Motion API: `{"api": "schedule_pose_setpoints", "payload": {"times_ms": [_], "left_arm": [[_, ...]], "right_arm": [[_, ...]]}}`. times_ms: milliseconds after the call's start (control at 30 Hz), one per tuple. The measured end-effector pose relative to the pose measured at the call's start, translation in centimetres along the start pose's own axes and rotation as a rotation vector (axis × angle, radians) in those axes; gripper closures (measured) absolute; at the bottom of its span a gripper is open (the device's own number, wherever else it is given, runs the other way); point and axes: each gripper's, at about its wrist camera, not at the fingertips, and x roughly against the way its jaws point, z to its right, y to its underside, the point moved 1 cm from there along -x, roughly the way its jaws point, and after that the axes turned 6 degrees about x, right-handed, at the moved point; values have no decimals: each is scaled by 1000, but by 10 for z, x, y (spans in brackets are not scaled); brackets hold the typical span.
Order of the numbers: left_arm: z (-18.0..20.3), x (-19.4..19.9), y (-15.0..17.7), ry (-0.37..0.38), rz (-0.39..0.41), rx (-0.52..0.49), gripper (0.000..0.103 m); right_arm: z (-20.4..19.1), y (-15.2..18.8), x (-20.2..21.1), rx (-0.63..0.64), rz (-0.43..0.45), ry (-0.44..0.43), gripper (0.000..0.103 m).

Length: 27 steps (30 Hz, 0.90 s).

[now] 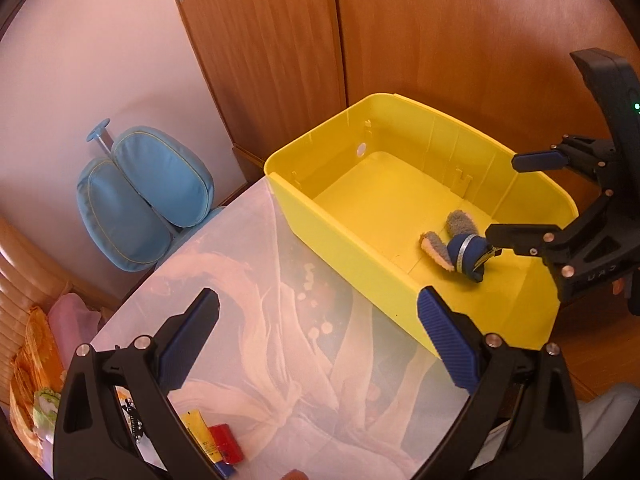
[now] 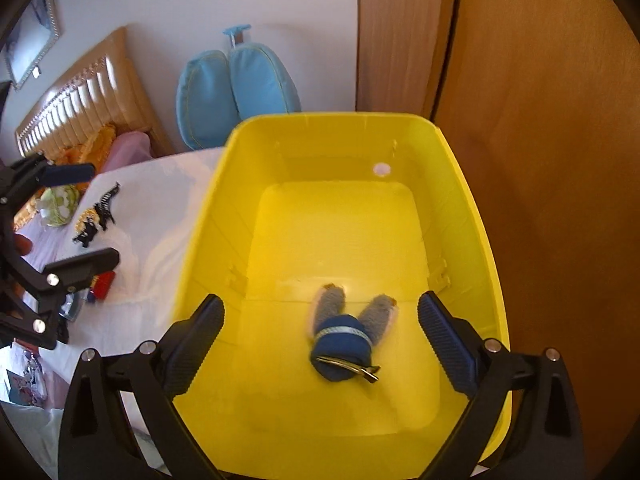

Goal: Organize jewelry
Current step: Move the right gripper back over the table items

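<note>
Wooden wardrobe doors (image 1: 440, 40) fill the upper right of the left wrist view, with a blue padded chair (image 1: 140, 200) at the left against a pale wall. Below them a table (image 1: 280, 340) under a pale swirl-patterned cover carries a yellow bin (image 2: 208, 240).

On the bin floor, low in the right wrist view, lies a blue and grey plush hair clip (image 2: 344, 340), its metal clasp facing the camera. The right gripper (image 2: 320, 344) hangs above it with its jaws spread wide and nothing between the pads; the clip rests free. The left gripper (image 1: 316, 344) is also wide open and empty, hovering over bare tablecloth.

More pieces wait at the left of the right wrist view: dark claw clips (image 2: 98, 216) and a small red box (image 2: 105, 282).

The risk I see from here is the left gripper: its lower finger sits near the red box and could knock things off the table edge. The claw clips also lie tangled together, so a careless pinch might lift several and drop one short of the bin.
</note>
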Motion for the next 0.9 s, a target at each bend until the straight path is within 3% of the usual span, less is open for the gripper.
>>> {"api": "schedule_pose_setpoints", "payload": {"times_ms": [200,400,633,900], "left_arm": [[-39,33,40,-60,30,130,7],[-84,55,117,-171,-23,277,7],[-126,69,195,-256,-75,487,7],[-151,77,252,-300,-102,593,7]], "right_arm": [[-52,-16,18,98,102,-108,4],[-127,-22,9,228,141,-276,4],[-207,-23,-19,411,77,-400,4],[-274,-9,-47,544,-9,-482,4]]}}
